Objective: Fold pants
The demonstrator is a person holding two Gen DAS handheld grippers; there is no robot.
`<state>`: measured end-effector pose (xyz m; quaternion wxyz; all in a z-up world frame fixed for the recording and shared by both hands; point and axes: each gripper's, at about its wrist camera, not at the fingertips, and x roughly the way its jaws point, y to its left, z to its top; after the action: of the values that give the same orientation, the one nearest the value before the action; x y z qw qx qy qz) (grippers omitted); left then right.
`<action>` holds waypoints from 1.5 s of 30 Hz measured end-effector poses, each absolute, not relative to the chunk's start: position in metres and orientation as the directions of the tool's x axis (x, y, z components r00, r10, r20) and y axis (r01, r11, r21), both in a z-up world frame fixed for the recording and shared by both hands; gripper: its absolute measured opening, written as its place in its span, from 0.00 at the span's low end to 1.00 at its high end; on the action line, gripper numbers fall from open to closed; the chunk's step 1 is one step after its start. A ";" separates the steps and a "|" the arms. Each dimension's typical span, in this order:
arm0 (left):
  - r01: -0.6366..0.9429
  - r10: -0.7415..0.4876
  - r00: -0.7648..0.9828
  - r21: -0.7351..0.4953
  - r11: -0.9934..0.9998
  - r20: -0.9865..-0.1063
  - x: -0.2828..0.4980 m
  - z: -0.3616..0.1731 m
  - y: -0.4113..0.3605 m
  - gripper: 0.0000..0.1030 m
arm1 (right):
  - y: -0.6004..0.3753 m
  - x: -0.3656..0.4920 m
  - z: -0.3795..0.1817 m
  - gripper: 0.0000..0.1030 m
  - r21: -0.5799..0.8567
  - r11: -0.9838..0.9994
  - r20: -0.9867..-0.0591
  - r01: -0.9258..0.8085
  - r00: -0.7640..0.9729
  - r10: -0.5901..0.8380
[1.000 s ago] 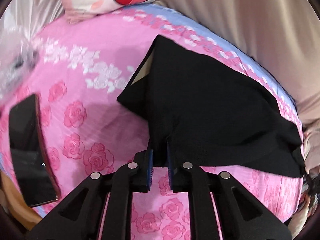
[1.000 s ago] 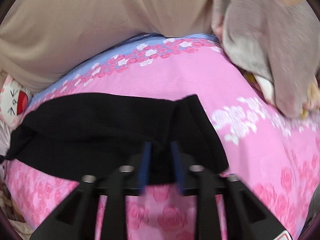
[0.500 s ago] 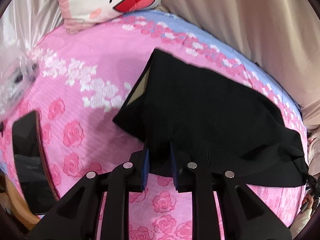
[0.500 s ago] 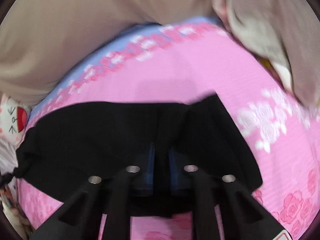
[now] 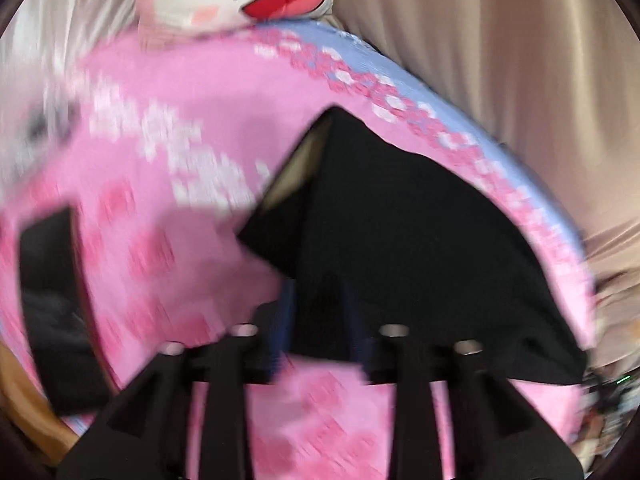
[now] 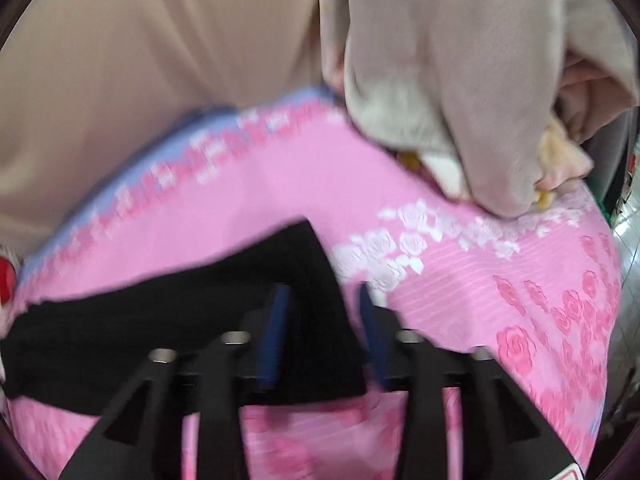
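Both tongs (image 5: 318, 316) (image 6: 322, 320) have opened, releasing the pants (image 5: 400, 232).

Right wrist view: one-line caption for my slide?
Right gripper open over the near corner of black pants lying on a pink rose bedsheet, grey blanket behind.

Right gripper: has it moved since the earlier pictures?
Yes. The right gripper opened and shifted right: the white roses now sit nearer its right finger.
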<state>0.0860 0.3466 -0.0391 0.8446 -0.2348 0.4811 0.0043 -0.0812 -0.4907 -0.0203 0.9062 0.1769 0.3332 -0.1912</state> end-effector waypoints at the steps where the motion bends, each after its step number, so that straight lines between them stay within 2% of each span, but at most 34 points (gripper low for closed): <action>1: -0.259 -0.270 0.565 -0.478 0.839 -0.780 0.069 -0.042 0.352 0.71 | -0.481 -0.082 -0.015 0.55 0.207 0.866 -0.651 0.456 0.725 -0.226; 2: -0.280 -0.290 0.579 -0.520 0.807 -0.762 0.061 -0.045 0.354 0.91 | -0.469 -0.086 -0.010 0.55 0.220 0.872 -0.636 0.438 0.742 -0.212; 5: -0.354 -0.350 0.584 -0.618 0.702 -0.733 0.050 -0.063 0.361 0.90 | -0.430 -0.088 0.000 0.55 0.248 0.900 -0.608 0.358 0.781 -0.143; 7: -0.353 -0.398 0.563 -0.647 0.676 -0.724 0.060 -0.073 0.357 0.75 | -0.408 -0.089 0.004 0.55 0.283 0.910 -0.584 0.302 0.807 -0.087; 8: -0.342 -0.430 0.538 -0.654 0.675 -0.725 0.068 -0.078 0.352 0.55 | -0.396 -0.086 0.005 0.55 0.305 0.912 -0.575 0.274 0.816 -0.053; 10: -0.314 -0.503 0.480 -0.676 0.667 -0.719 0.091 -0.086 0.338 0.26 | -0.371 -0.078 0.005 0.55 0.332 0.917 -0.562 0.221 0.827 0.004; 11: -0.303 -0.512 0.458 -0.670 0.678 -0.726 0.101 -0.084 0.333 0.06 | -0.360 -0.075 0.007 0.55 0.329 0.922 -0.559 0.203 0.829 0.017; 13: -0.243 -0.466 0.494 -0.631 0.737 -0.734 0.121 -0.053 0.329 0.05 | -0.338 -0.069 0.013 0.55 0.317 0.933 -0.553 0.173 0.833 0.034; 15: -0.171 -0.430 0.575 -0.616 0.769 -0.697 0.126 -0.011 0.332 0.05 | -0.323 -0.066 0.017 0.55 0.312 0.938 -0.547 0.152 0.836 0.046; 16: -0.117 -0.431 0.625 -0.623 0.773 -0.651 0.125 0.015 0.334 0.06 | -0.317 -0.067 0.020 0.55 0.317 0.937 -0.535 0.144 0.843 0.051; 18: -0.084 -0.395 0.649 -0.577 0.812 -0.650 0.125 0.037 0.337 0.06 | -0.310 -0.067 0.018 0.57 0.329 0.935 -0.533 0.132 0.844 0.068; 20: -0.162 -0.289 0.604 -0.469 0.868 -0.743 0.131 0.015 0.341 0.08 | -0.308 -0.065 0.009 0.60 0.293 0.944 -0.557 0.152 0.829 0.040; 21: -0.191 -0.259 0.569 -0.432 0.882 -0.781 0.134 -0.003 0.345 0.08 | -0.304 -0.061 -0.007 0.61 0.269 0.946 -0.600 0.183 0.800 0.016; 22: -0.248 -0.233 0.492 -0.391 0.886 -0.839 0.140 -0.042 0.351 0.08 | -0.303 -0.058 -0.016 0.61 0.276 0.941 -0.627 0.194 0.779 0.023; 23: -0.287 -0.250 0.448 -0.403 0.869 -0.858 0.139 -0.066 0.356 0.08 | -0.302 -0.056 -0.024 0.61 0.299 0.935 -0.647 0.192 0.761 0.051; 24: -0.305 -0.302 0.461 -0.469 0.829 -0.834 0.133 -0.083 0.363 0.09 | -0.300 -0.055 -0.027 0.61 0.315 0.932 -0.653 0.179 0.754 0.076; 26: -0.298 -0.318 0.524 -0.520 0.801 -0.790 0.119 -0.080 0.368 0.10 | -0.285 -0.053 -0.029 0.61 0.313 0.940 -0.662 0.136 0.741 0.113; 28: -0.300 -0.285 0.545 -0.501 0.812 -0.788 0.109 -0.072 0.366 0.12 | -0.268 -0.049 -0.030 0.61 0.292 0.952 -0.672 0.089 0.727 0.138; 31: -0.338 -0.158 0.580 -0.413 0.846 -0.799 0.094 -0.046 0.362 0.12 | -0.238 -0.030 -0.026 0.61 0.279 0.960 -0.679 -0.001 0.707 0.198; 34: -0.299 -0.144 0.645 -0.421 0.856 -0.751 0.081 -0.010 0.348 0.13 | -0.196 0.014 -0.014 0.61 0.314 0.941 -0.666 -0.128 0.677 0.315; 35: -0.271 -0.160 0.654 -0.426 0.863 -0.740 0.080 -0.004 0.340 0.19 | -0.183 0.026 -0.012 0.61 0.320 0.934 -0.663 -0.160 0.666 0.341; 36: -0.248 -0.177 0.656 -0.432 0.867 -0.733 0.079 -0.001 0.336 0.36 | -0.162 0.046 -0.009 0.61 0.329 0.920 -0.663 -0.214 0.641 0.386; 37: -0.206 -0.219 0.648 -0.444 0.872 -0.729 0.085 -0.001 0.322 0.48 | -0.142 0.065 -0.009 0.60 0.325 0.910 -0.665 -0.258 0.622 0.414; 38: -0.189 -0.234 0.642 -0.446 0.875 -0.730 0.092 -0.002 0.314 0.65 | -0.113 0.088 -0.009 0.55 0.304 0.899 -0.674 -0.314 0.596 0.436; 39: -0.183 -0.232 0.630 -0.432 0.883 -0.741 0.097 -0.008 0.306 0.65 | -0.093 0.102 -0.012 0.46 0.284 0.893 -0.688 -0.348 0.575 0.443; 40: -0.196 -0.200 0.597 -0.383 0.903 -0.777 0.102 -0.020 0.296 0.65 | -0.068 0.124 -0.017 0.20 0.274 0.885 -0.713 -0.378 0.537 0.450; 41: -0.212 -0.173 0.567 -0.345 0.914 -0.805 0.109 -0.031 0.290 0.65 | -0.053 0.139 -0.022 0.06 0.285 0.876 -0.728 -0.388 0.507 0.461; 43: -0.250 -0.146 0.507 -0.308 0.918 -0.849 0.116 -0.058 0.286 0.64 | -0.024 0.179 -0.035 0.05 0.289 0.881 -0.757 -0.374 0.475 0.449; 45: -0.254 -0.166 0.506 -0.330 0.909 -0.846 0.112 -0.070 0.291 0.65 | -0.015 0.208 -0.040 0.06 0.287 0.896 -0.769 -0.339 0.477 0.426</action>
<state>0.1119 0.2905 -0.0698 0.8416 -0.2114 0.4963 0.0263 0.2078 -0.0148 -0.0405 0.8580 0.0475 0.4602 0.2230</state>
